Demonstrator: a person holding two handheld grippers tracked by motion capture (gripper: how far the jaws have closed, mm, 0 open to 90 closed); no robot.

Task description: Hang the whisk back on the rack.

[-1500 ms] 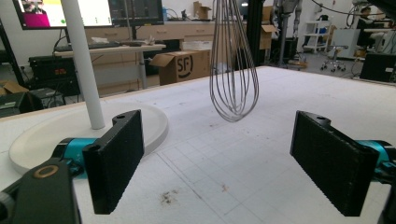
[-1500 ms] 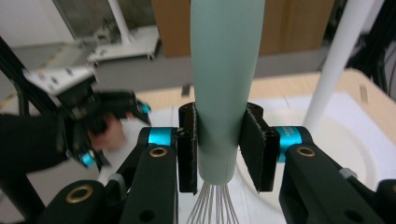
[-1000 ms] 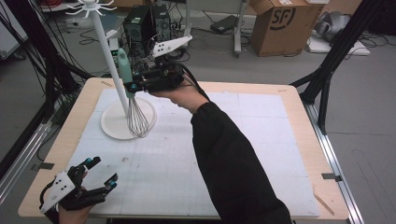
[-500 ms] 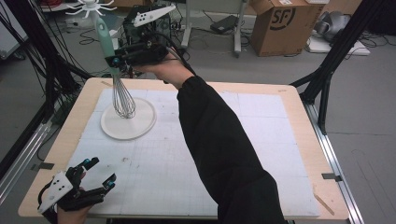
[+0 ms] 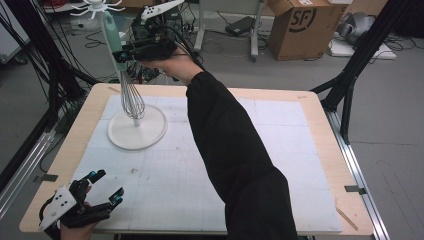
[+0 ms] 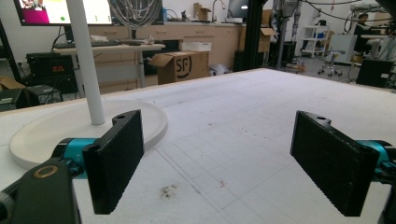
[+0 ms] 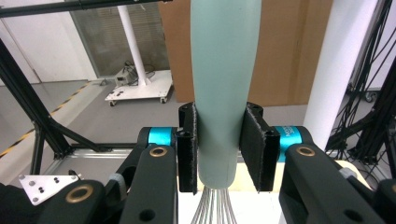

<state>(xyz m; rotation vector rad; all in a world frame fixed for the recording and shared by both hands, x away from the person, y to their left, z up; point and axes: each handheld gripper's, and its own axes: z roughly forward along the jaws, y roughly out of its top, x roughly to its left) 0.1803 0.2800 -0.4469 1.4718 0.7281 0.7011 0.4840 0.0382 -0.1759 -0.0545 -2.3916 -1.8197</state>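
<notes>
A whisk with a mint-green handle [image 5: 114,30] and wire loops [image 5: 132,100] hangs upright above the table's far left, and my right gripper [image 5: 123,54] is shut on its handle. In the right gripper view the jaws press both sides of the handle [image 7: 222,70], with my right gripper [image 7: 222,149] just above the wires [image 7: 212,207]. The whisk is beside the white stand's pole [image 5: 134,116], over its round base [image 5: 155,135]. My left gripper [image 5: 107,184] rests open at the near left corner; between its jaws my left gripper [image 6: 224,158] holds nothing.
The stand's hook crown [image 5: 95,7] sits at the top of the pole. A white gridded mat [image 5: 165,180] covers the wooden table. Cardboard boxes [image 5: 300,25], black frame legs [image 5: 350,75] and cables lie on the floor beyond the far edge.
My right gripper has lifted the whisk higher along the stand's pole, raising its wire loops off the base. The left gripper has stayed where it was.
</notes>
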